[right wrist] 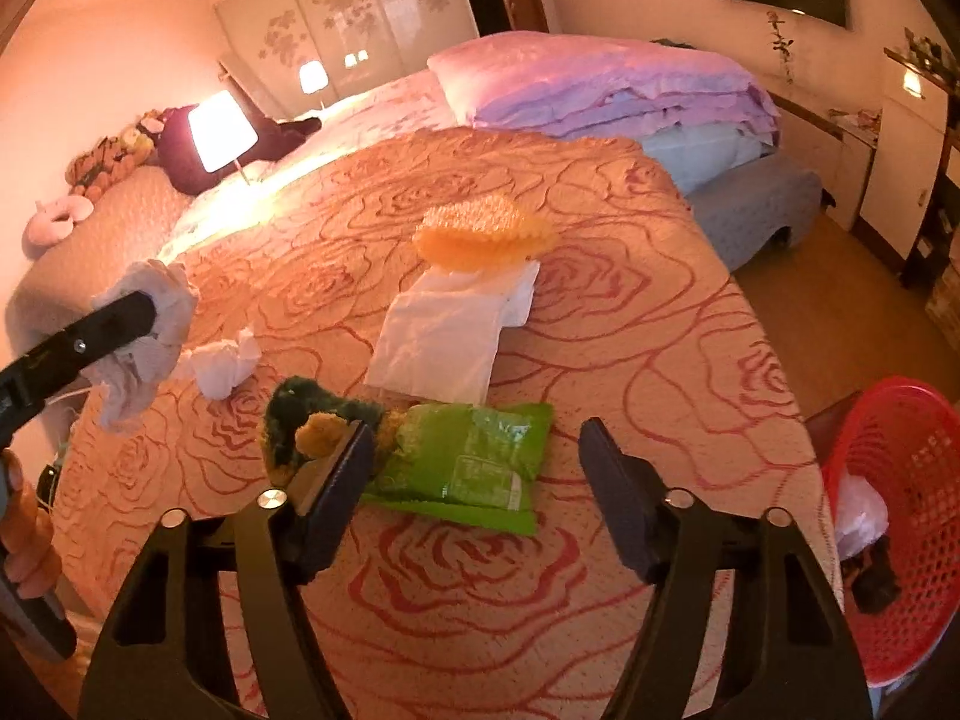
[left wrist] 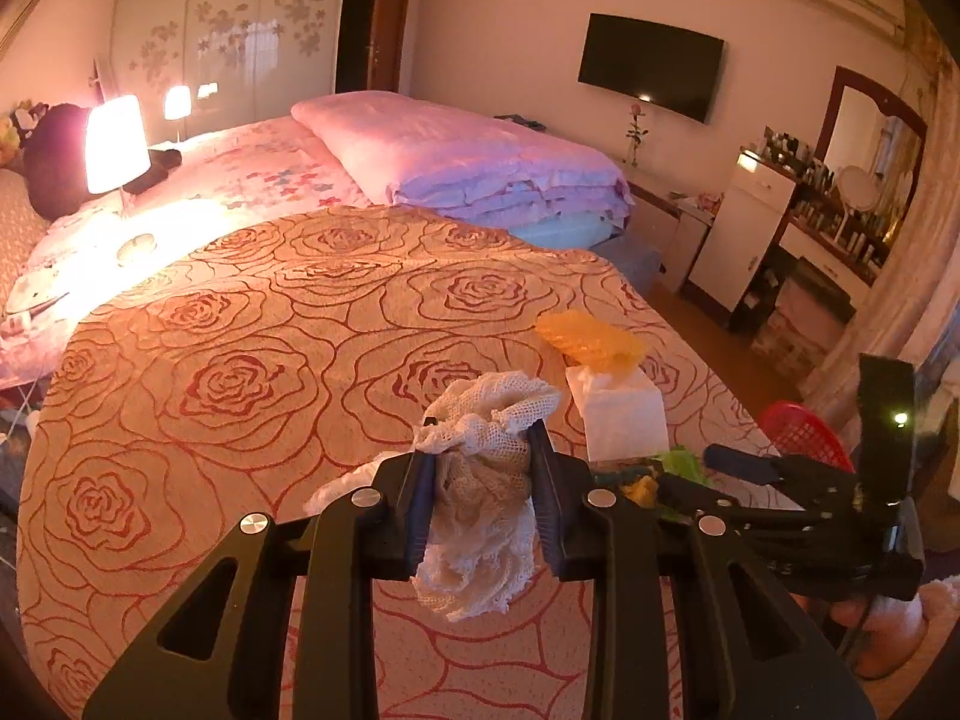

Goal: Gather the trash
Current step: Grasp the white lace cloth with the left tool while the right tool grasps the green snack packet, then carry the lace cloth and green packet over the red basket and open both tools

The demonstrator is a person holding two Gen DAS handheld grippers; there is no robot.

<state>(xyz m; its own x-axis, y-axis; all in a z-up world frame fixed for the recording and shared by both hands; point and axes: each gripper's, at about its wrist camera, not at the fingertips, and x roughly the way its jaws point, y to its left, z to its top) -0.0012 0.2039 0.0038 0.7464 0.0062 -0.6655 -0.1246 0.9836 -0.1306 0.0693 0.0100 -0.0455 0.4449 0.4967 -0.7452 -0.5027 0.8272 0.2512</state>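
My left gripper (left wrist: pixel 483 432) is shut on a cream mesh cloth (left wrist: pixel 486 516), held a little above the rose-patterned bed cover (left wrist: pixel 240 360). In the right wrist view that cloth (right wrist: pixel 144 360) hangs at the far left. My right gripper (right wrist: pixel 474 438) stands open just above a green plastic packet (right wrist: pixel 474 462), its pads apart on either side and not touching it. A dark green and yellow fuzzy item (right wrist: pixel 300 426) lies beside the left finger. On the cover also lie a crumpled white tissue (right wrist: pixel 222 360), a white plastic sheet (right wrist: pixel 438 342) and a yellow foam net (right wrist: pixel 486 234).
A red mesh basket (right wrist: pixel 900 516) with a white item inside stands off the bed's right edge. Folded pink quilts (right wrist: pixel 600 84) are stacked at the back. A lit lamp (right wrist: pixel 219 132) stands back left. A white cabinet and a dresser (left wrist: pixel 840 222) line the right wall.
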